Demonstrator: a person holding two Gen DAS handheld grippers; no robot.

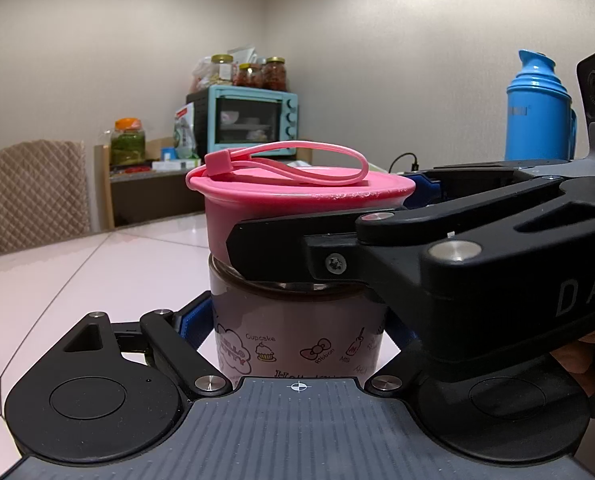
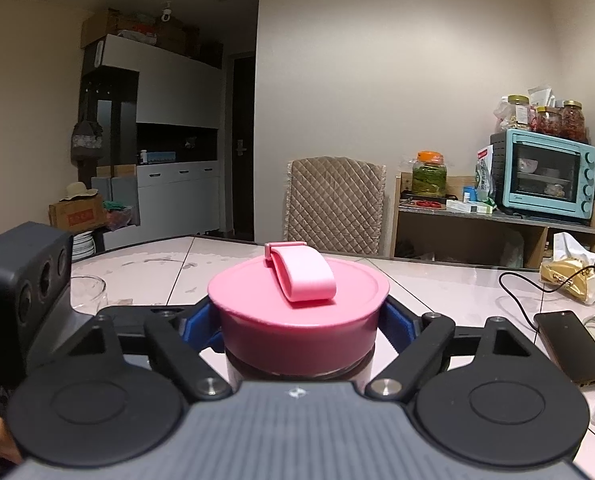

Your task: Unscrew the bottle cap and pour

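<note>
Right wrist view: right tool (image 2: 299, 326) clamps pink cap (image 2: 297, 304); glossy tiled table (image 2: 437, 284), beige walls (image 2: 377, 60).

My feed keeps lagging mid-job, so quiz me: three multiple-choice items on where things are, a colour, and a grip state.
1. Where is the empty glass?
A. on the table, left in the right wrist view
B. on the oven
C. on the chair

2. What colour is the bottle's cap?
A. blue
B. pink
C. green

3. What does the right tool grip?
A. nothing
B. the phone
C. the cap

Answers:
1 A: the glass stands on the table.
2 B: the cap of the bottle is pink.
3 C: the right tool has its blue pads pressed against the cap's sides, while the left tool clamps the bottle below.
</note>
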